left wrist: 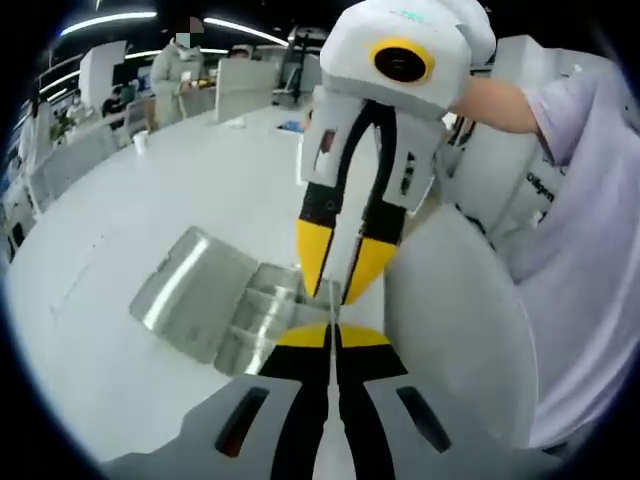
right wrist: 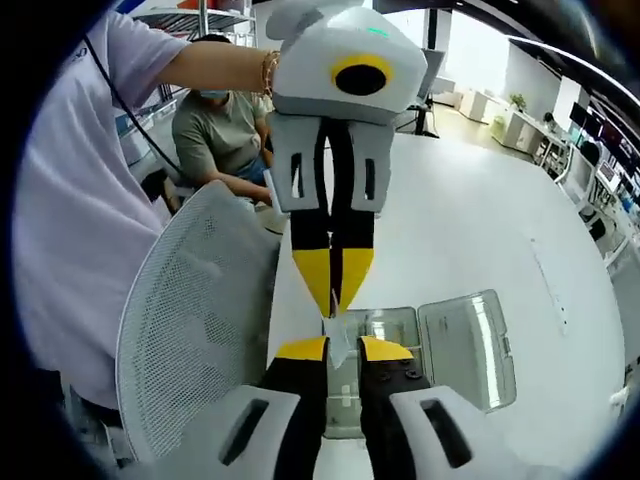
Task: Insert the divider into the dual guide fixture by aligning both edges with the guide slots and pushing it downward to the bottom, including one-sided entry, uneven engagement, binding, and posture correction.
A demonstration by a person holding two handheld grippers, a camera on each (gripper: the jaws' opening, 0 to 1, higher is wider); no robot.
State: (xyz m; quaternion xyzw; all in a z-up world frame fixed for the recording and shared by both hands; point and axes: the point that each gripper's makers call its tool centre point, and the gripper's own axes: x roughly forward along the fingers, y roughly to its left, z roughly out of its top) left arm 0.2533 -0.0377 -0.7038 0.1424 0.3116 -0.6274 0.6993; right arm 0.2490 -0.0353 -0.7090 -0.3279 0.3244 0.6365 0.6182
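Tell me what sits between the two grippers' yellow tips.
In the right gripper view, a thin clear divider stands between the right gripper and left gripper, pinched from both sides over the clear fixture box.

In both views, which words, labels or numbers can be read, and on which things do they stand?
No text can be read with certainty.
Person's sleeve: dark printed letters, cut off and too blurred to quote.
Left gripper and right gripper: small dark panels on their bodies, no legible writing.
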